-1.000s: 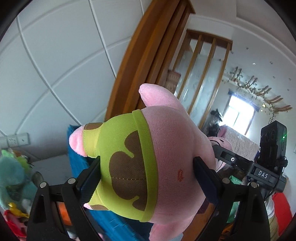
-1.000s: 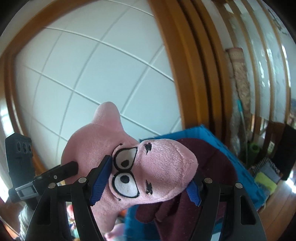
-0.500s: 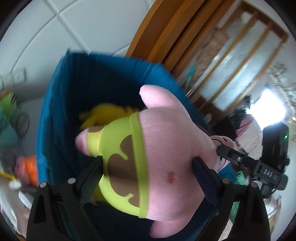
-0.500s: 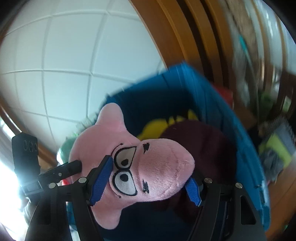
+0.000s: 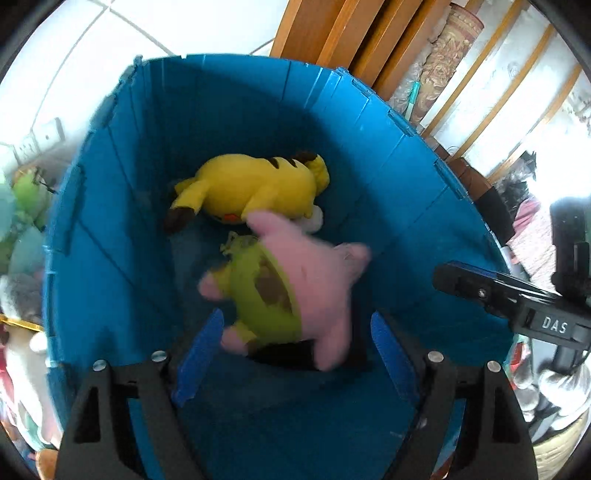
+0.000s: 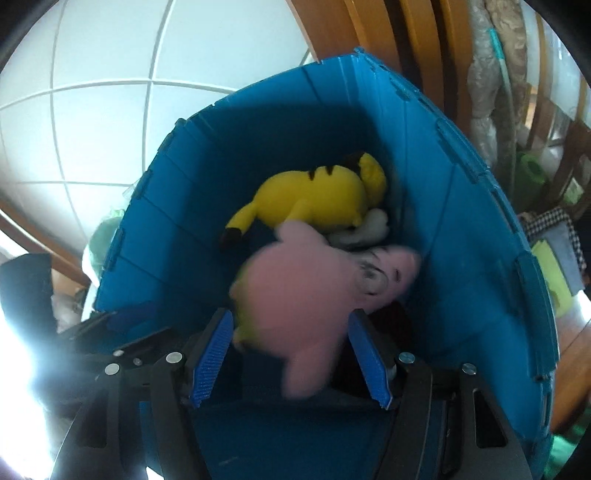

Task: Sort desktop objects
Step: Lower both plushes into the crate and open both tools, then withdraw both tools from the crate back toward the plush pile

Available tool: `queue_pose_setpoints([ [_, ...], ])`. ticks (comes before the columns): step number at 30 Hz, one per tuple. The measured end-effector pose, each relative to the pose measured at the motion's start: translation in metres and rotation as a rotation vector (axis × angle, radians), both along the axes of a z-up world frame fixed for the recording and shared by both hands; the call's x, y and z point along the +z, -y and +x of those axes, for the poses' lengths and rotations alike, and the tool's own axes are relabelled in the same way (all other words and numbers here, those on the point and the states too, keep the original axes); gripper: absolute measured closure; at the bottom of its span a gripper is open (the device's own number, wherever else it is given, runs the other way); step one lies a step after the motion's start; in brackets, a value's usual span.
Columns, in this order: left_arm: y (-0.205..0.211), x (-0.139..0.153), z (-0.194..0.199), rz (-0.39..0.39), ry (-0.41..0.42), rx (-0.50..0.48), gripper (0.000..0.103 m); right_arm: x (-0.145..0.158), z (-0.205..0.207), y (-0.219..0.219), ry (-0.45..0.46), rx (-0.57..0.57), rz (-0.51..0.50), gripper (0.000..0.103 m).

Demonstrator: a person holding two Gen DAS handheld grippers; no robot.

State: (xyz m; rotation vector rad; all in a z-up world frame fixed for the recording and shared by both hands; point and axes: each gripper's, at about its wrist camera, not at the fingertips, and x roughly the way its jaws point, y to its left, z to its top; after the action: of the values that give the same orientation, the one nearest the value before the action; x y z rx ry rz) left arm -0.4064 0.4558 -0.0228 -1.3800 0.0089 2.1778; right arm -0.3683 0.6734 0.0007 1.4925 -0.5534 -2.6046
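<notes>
A pink starfish plush in green shorts is blurred in mid-fall inside the blue bin, just past my fingertips. It also shows as the pink plush in the right wrist view. My left gripper has its blue pads apart, jaws closing, and neither pad presses on the plush. My right gripper stands the same way: jaws closing, pads off the toy, which hangs in line with the gap. A yellow plush lies on the bin's floor.
A white plush piece and something dark maroon lie under the toys in the bin. Several soft toys are heaped left of the bin. Wooden frames and a rolled rug stand behind it. The other gripper's body juts in at the right.
Both grippers swung down over the blue bin and let go of the pink plush, which now drops toward the yellow toy. Their pads stand free of it.
</notes>
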Motion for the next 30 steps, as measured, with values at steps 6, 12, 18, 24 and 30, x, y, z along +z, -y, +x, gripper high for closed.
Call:
queue_pose_setpoints([
  [6,-0.006,0.01,0.012,-0.029,-0.044,-0.025,0.005,0.004,0.015,0.011,-0.045,-0.027,0.093,0.016],
  [12,0.006,0.035,0.047,-0.001,-0.167,-0.033,0.0,0.027,0.05,0.031,-0.141,-0.077,0.192,0.001],
  [18,0.036,0.063,0.095,-0.011,-0.363,0.023,0.0,0.05,0.096,0.053,-0.281,-0.141,0.266,0.001],
  [24,0.066,0.067,0.133,-0.001,-0.436,0.068,0.0,0.055,0.149,0.084,-0.409,-0.194,0.311,0.001],
  [30,0.082,0.063,0.167,-0.019,-0.468,0.121,0.0,0.046,0.182,0.097,-0.457,-0.197,0.292,0.0],
])
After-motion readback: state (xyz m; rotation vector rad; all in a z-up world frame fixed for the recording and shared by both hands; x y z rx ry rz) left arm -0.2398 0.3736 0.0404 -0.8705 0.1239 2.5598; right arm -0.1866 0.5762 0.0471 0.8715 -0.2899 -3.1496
